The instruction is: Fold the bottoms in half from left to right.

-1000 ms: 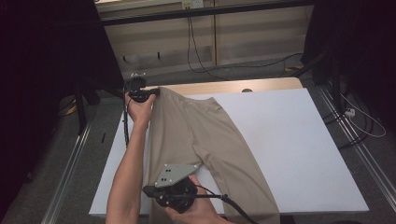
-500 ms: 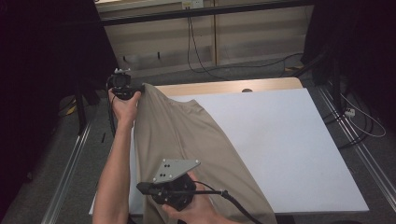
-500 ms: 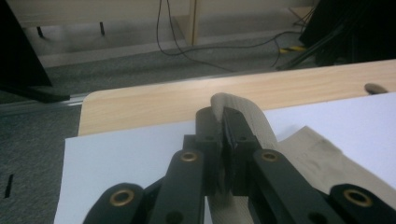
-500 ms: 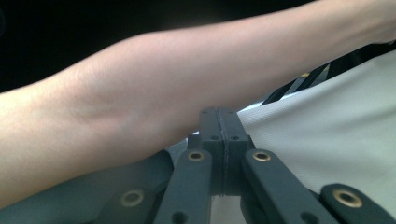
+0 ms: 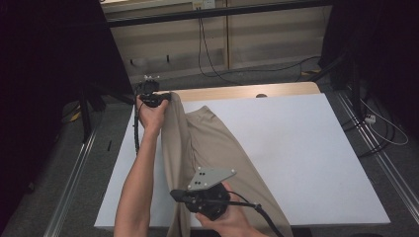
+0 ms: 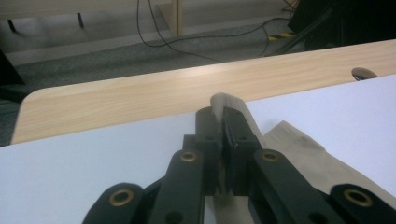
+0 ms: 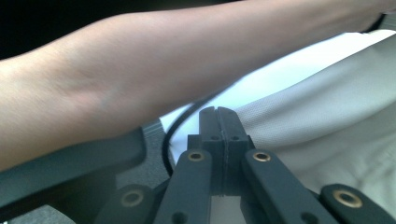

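High view: a white surface [image 5: 306, 148] spreads across the middle of the frame, a strip of pale wood [image 5: 247, 92] running along its far edge, with grey carpet, black cables and dark stands around it. A pair of beige trousers [image 5: 212, 148] lies in a long diagonal from the upper left of the surface down to the bottom centre, its far end lifted and bunched. A bare forearm [image 5: 141, 177] reaches up the left of the frame to the left hand-held gripper [image 5: 152, 98], raised at the upper left corner of the surface with the trousers' far end in its grip. At the bottom centre the right hand-held gripper [image 5: 205, 197], topped by a grey three-cornered plate [image 5: 210, 177], sits over the near part of the garment, its cable trailing toward the lower right.

Left gripper view: the two black jaws stand closed on a thin fold of beige cloth that pokes up above their tips at frame centre, with more of the trousers [image 6: 299, 154] spread on the white to the right and the wooden strip [image 6: 140, 98] crossing behind.

Right gripper view: the jaws are pressed together at the lower centre; whether cloth lies between them cannot be told. The forearm [image 7: 163, 70] spans the upper frame, and the pale trousers [image 7: 327, 121] cover the right side.
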A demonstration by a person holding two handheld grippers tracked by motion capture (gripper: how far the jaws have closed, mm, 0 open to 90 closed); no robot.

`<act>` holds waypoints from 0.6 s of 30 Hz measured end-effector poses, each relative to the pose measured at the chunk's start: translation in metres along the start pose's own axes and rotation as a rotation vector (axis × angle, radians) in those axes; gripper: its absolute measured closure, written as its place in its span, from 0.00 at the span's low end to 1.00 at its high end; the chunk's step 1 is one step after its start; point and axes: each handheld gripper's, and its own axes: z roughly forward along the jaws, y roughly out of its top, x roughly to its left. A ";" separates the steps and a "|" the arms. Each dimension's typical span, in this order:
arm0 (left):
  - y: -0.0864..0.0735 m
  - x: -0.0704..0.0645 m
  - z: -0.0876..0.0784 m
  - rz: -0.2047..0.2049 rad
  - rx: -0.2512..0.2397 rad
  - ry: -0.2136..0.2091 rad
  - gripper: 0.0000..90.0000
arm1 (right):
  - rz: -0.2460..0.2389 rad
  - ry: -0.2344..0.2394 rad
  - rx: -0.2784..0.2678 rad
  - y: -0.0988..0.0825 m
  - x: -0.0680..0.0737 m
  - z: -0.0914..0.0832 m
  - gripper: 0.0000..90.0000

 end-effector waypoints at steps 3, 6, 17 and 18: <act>-0.002 -0.008 0.008 0.001 0.003 -0.007 0.96 | 0.032 -0.008 -0.007 -0.009 -0.010 -0.010 1.00; -0.006 -0.014 0.017 -0.006 0.006 -0.022 0.96 | 0.055 -0.027 -0.002 -0.017 -0.018 -0.018 1.00; -0.012 -0.037 0.038 0.011 0.038 -0.032 0.96 | 0.103 -0.106 0.021 -0.049 -0.036 -0.053 1.00; -0.012 -0.039 0.040 0.007 0.036 -0.037 0.96 | 0.105 -0.111 0.021 -0.050 -0.037 -0.056 1.00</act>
